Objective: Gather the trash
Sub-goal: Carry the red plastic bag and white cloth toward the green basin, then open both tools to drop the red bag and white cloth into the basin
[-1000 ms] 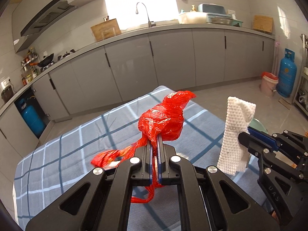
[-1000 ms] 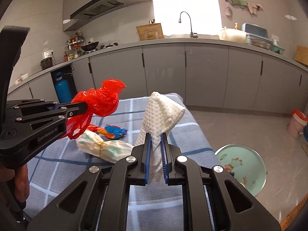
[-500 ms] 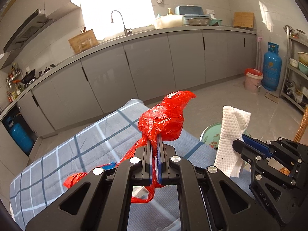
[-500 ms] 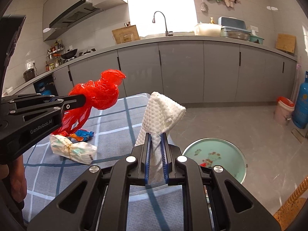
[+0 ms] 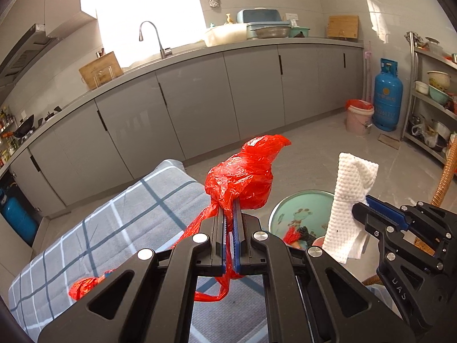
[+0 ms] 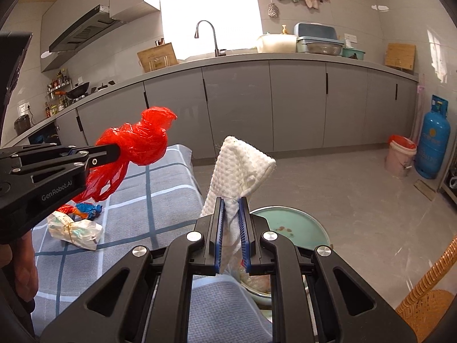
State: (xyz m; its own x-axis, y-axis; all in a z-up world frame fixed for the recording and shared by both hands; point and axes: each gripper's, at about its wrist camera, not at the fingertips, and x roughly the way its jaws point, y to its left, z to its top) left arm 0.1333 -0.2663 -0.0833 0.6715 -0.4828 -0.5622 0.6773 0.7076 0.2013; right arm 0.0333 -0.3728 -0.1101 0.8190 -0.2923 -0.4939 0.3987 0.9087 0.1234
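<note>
My left gripper (image 5: 229, 214) is shut on a crumpled red plastic bag (image 5: 242, 174), held above the table's right end; it also shows in the right wrist view (image 6: 137, 145). My right gripper (image 6: 230, 208) is shut on a folded white paper towel (image 6: 237, 165), held over a green basin (image 6: 297, 223) on the floor beside the table. The towel (image 5: 348, 200) and basin (image 5: 300, 211) also show in the left wrist view; the basin holds some scraps.
On the checked tablecloth (image 6: 160, 188) lie a clear wrapper (image 6: 74, 228), a blue and red wrapper (image 6: 85, 208) and a red scrap (image 5: 85, 284). A wicker chair (image 6: 428, 288) stands at the right. A pink bucket (image 6: 400, 154) and blue gas cylinder (image 6: 431, 140) stand by the cabinets.
Both grippers have swung right, off the table toward the green basin, each still holding its item. The basin has come into fuller view below them.
</note>
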